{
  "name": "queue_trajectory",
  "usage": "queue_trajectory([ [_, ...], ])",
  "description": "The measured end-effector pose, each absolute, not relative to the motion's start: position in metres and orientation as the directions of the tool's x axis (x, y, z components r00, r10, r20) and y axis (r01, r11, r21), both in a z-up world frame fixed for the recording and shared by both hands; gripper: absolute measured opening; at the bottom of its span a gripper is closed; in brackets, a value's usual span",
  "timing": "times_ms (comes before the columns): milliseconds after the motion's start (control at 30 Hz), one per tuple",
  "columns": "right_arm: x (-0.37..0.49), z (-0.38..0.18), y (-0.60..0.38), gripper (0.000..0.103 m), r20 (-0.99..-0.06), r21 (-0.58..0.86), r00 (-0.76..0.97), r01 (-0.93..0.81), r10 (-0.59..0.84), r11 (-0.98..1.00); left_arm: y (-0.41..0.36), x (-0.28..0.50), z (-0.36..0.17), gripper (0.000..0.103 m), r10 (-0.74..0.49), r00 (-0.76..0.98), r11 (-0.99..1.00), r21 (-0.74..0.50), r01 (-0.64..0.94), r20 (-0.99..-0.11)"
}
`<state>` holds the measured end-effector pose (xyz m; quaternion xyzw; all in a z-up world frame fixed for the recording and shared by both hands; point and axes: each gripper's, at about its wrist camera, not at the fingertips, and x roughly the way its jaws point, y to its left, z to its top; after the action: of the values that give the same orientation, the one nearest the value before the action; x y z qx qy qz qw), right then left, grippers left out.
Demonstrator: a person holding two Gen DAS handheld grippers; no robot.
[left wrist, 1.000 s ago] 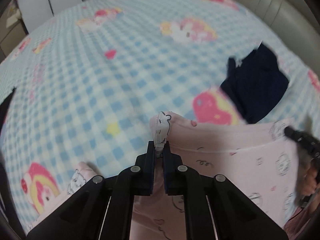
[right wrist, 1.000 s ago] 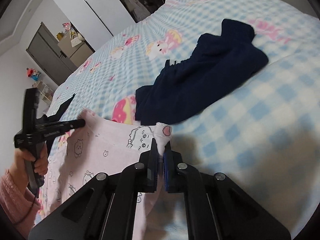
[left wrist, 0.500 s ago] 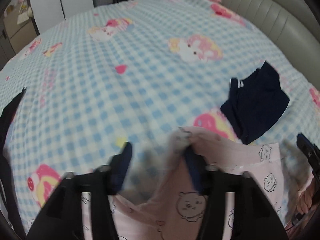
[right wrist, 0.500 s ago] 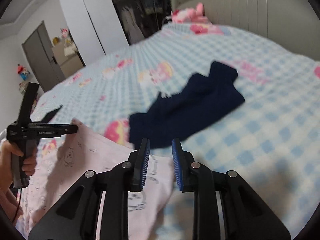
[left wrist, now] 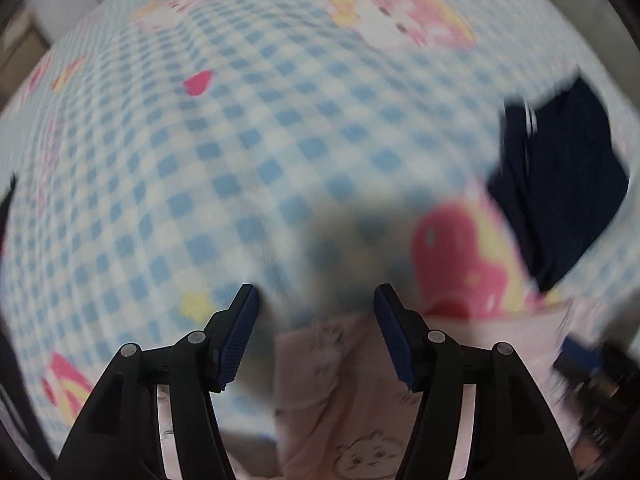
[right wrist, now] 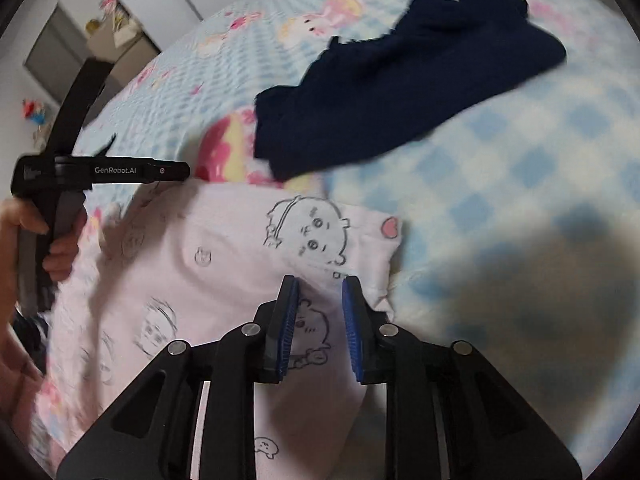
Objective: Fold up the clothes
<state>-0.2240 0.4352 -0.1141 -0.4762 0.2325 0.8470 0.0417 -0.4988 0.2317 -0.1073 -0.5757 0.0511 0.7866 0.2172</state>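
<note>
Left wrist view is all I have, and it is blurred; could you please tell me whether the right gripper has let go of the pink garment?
Observer: Yes. The right gripper is open above the pink garment, gripping nothing.
Operator: Thank you. Does the garment lie flat there?
Observer: Mostly; its folded corner with a heart print rests on the checked blanket.
Operator: And the dark garment?
Observer: The navy garment lies crumpled beyond the pink one, near its far edge.

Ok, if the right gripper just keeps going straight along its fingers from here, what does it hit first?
Most likely the pink printed garment: the open right gripper hangs right over it, fingers aimed at its far edge. Past that edge lies the checked bedspread, then the navy garment. Depth is hard to judge.
</note>
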Motion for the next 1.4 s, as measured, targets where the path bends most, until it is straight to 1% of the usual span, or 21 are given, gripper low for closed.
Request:
queue_trajectory([
  [33, -0.221, -0.107, 0.438, 0.022, -0.811, 0.355, -0.568, -0.29, -0.138, -0.889, 0.23, -0.502, -0.106, 0.062, 0.304, -0.243, -0.904, -0.199, -0.378, -0.921],
  [100, -0.214, -0.095, 0.441, 0.024, -0.784, 0.332, -0.614, -0.29, -0.091, -0.898, 0.219, -0.498, -0.09, 0.062, 0.36, -0.3, -0.904, -0.252, -0.344, -0.883],
  [133, -0.212, -0.09, 0.442, 0.024, -0.771, 0.323, -0.633, -0.291, -0.073, -0.901, 0.218, -0.484, -0.08, 0.062, 0.373, -0.333, -0.896, -0.244, -0.37, -0.866],
  [200, -0.207, -0.08, 0.444, 0.024, -0.747, 0.315, -0.663, -0.29, -0.047, -0.904, 0.22, -0.452, -0.062, 0.062, 0.396, -0.398, -0.876, -0.21, -0.435, -0.828],
  [267, -0.207, -0.072, 0.443, 0.024, -0.741, 0.307, -0.67, -0.272, -0.05, -0.912, 0.226, -0.405, -0.054, 0.062, 0.383, -0.434, -0.852, -0.13, -0.508, -0.815],
  [433, -0.214, -0.085, 0.418, 0.024, -0.785, 0.314, -0.597, -0.152, -0.166, -0.937, 0.229, -0.32, -0.076, 0.062, 0.358, -0.393, -0.786, -0.046, -0.617, -0.847],
  [500, -0.218, -0.094, 0.411, 0.024, -0.823, 0.26, -0.553, -0.172, -0.125, -0.95, 0.234, -0.318, -0.077, 0.062, 0.347, -0.401, -0.793, -0.037, -0.608, -0.848],
  [533, -0.22, -0.097, 0.412, 0.024, -0.837, 0.218, -0.541, -0.196, -0.081, -0.956, 0.236, -0.318, -0.077, 0.062, 0.342, -0.407, -0.798, -0.033, -0.601, -0.847],
  [600, -0.219, -0.097, 0.421, 0.024, -0.833, 0.172, -0.553, -0.251, -0.005, -0.953, 0.242, -0.318, -0.078, 0.062, 0.332, -0.419, -0.808, -0.026, -0.588, -0.845],
  [700, -0.208, -0.083, 0.434, 0.024, -0.796, 0.181, -0.604, -0.3, 0.039, -0.937, 0.249, -0.318, -0.078, 0.062, 0.316, -0.436, -0.823, -0.015, -0.568, -0.842],
  [767, -0.199, -0.073, 0.443, 0.029, -0.768, 0.194, -0.637, -0.33, 0.066, -0.924, 0.255, -0.318, -0.078, 0.062, 0.306, -0.448, -0.832, -0.007, -0.555, -0.84],
  [867, -0.187, -0.057, 0.456, 0.032, -0.723, 0.215, -0.683, -0.372, 0.109, -0.903, 0.262, -0.318, -0.078, 0.062, 0.289, -0.464, -0.846, 0.004, -0.534, -0.837],
  [933, -0.18, -0.05, 0.451, 0.032, -0.714, 0.264, -0.7, -0.306, 0.028, -0.915, 0.255, -0.297, -0.07, 0.062, 0.305, -0.471, -0.847, -0.01, -0.532, -0.828],
  [1000, -0.174, -0.049, 0.435, 0.033, -0.73, 0.284, -0.682, -0.234, -0.051, -0.93, 0.245, -0.277, -0.067, 0.063, 0.317, -0.468, -0.851, -0.03, -0.524, -0.825],
  [1067, -0.167, -0.052, 0.419, 0.033, -0.75, 0.298, -0.651, -0.178, -0.115, -0.938, 0.229, -0.264, -0.075, 0.063, 0.304, -0.456, -0.866, -0.044, -0.498, -0.836],
  [1133, -0.165, -0.061, 0.402, 0.033, -0.783, 0.308, -0.602, -0.163, -0.153, -0.937, 0.215, -0.258, -0.092, 0.063, 0.267, -0.447, -0.884, -0.032, -0.467, -0.854],
  [1233, -0.166, -0.076, 0.385, 0.033, -0.825, 0.285, -0.545, -0.174, -0.149, -0.943, 0.204, -0.253, -0.115, 0.063, 0.216, -0.431, -0.904, -0.013, -0.427, -0.876],
  [1300, -0.164, -0.085, 0.376, 0.033, -0.848, 0.244, -0.516, -0.173, -0.123, -0.954, 0.197, -0.247, -0.119, 0.065, 0.226, -0.42, -0.909, -0.035, -0.416, -0.879],
  [1400, -0.158, -0.094, 0.375, 0.033, -0.861, 0.199, -0.501, -0.171, -0.089, -0.965, 0.182, -0.233, -0.113, 0.065, 0.259, -0.425, -0.911, -0.073, -0.407, -0.867],
])
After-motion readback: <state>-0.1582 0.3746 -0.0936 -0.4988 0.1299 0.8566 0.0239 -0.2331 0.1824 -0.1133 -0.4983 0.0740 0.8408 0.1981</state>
